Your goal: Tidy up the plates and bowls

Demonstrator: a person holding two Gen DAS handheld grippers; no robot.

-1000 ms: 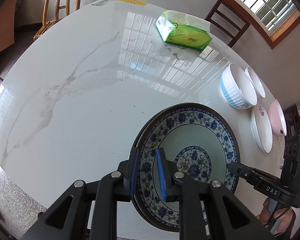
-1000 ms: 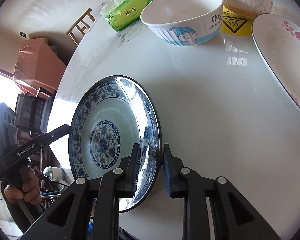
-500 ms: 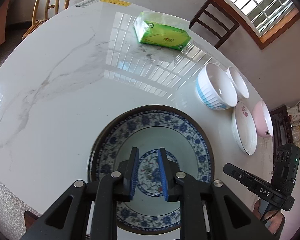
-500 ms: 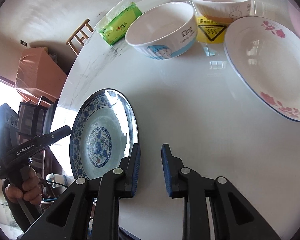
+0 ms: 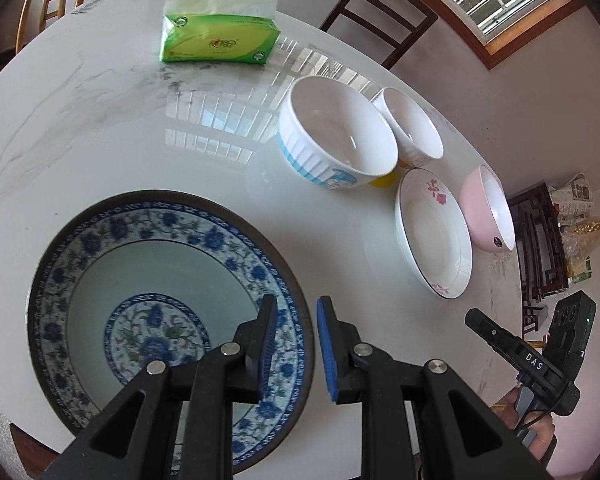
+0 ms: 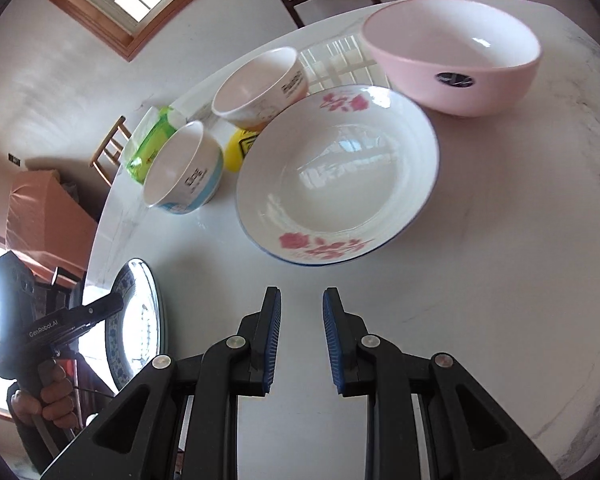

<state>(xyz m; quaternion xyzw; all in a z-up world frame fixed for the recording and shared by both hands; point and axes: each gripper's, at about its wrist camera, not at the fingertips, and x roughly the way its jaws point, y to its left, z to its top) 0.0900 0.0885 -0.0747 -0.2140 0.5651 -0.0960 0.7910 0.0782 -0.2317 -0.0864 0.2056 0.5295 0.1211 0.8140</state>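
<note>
Blue-and-white plate [image 5: 168, 300] sits flat on the marble table [image 5: 100, 128], nearest of everything. Left gripper [image 5: 296, 344] hangs over its right rim, jaws a narrow gap apart with nothing between them. Right gripper [image 6: 300, 340] is the same, narrow and empty over bare table. Past the plate: pink-flowered plate [image 6: 336, 180], ribbed bowl [image 5: 336, 140], small bowl [image 5: 412, 128], pink bowl [image 6: 452, 56], then the green tissue pack [image 5: 220, 36] farthest.

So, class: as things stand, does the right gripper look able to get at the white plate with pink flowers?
Probably yes. The right gripper is empty, its jaws slightly apart, and only bare table lies between it and the flowered plate. The bowls sit behind or beside the plate.
</note>
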